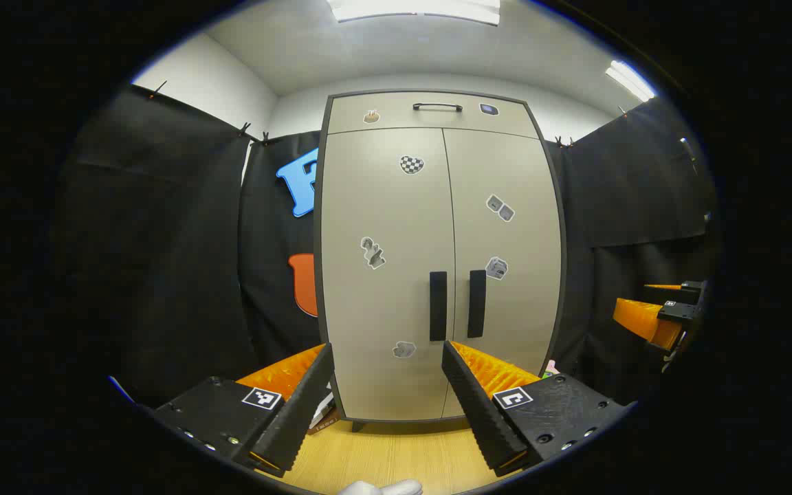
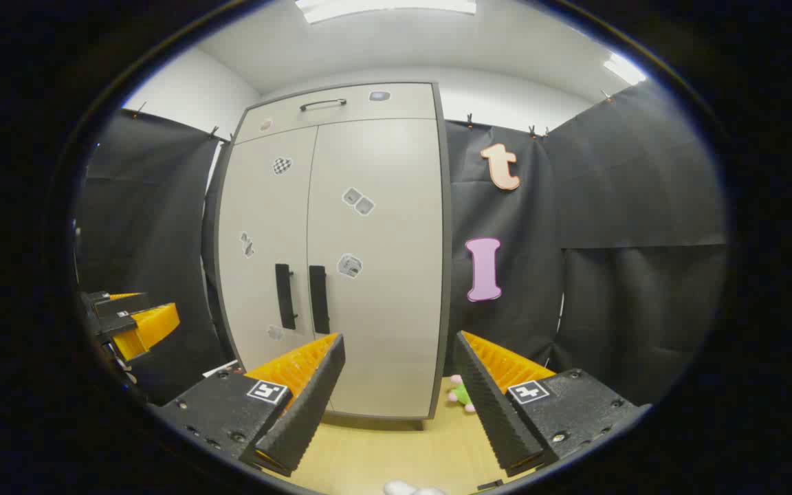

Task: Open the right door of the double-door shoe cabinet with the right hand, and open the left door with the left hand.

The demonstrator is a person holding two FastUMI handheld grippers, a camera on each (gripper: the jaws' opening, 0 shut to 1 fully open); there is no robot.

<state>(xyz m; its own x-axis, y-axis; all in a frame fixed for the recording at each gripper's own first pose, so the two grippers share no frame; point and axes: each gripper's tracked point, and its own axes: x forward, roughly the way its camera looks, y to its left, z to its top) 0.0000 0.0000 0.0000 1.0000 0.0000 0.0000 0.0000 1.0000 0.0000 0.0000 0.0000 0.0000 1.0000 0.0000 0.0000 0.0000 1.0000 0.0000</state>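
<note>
Shoe cabinet point(image 1: 437, 261) upright, doors shut, both handles point(image 1: 438, 306) vertical. Left gripper point(image 1: 388, 405) and right gripper point(image 2: 399, 399) spread wide, holding nothing.

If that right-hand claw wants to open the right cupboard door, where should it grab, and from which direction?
Probably the dark vertical handle at the right door's inner edge, beside the left door's handle. It is a tall, narrow bar, so the open right gripper would best come straight at it from the front, one finger on each side, then close and pull outward.
</note>
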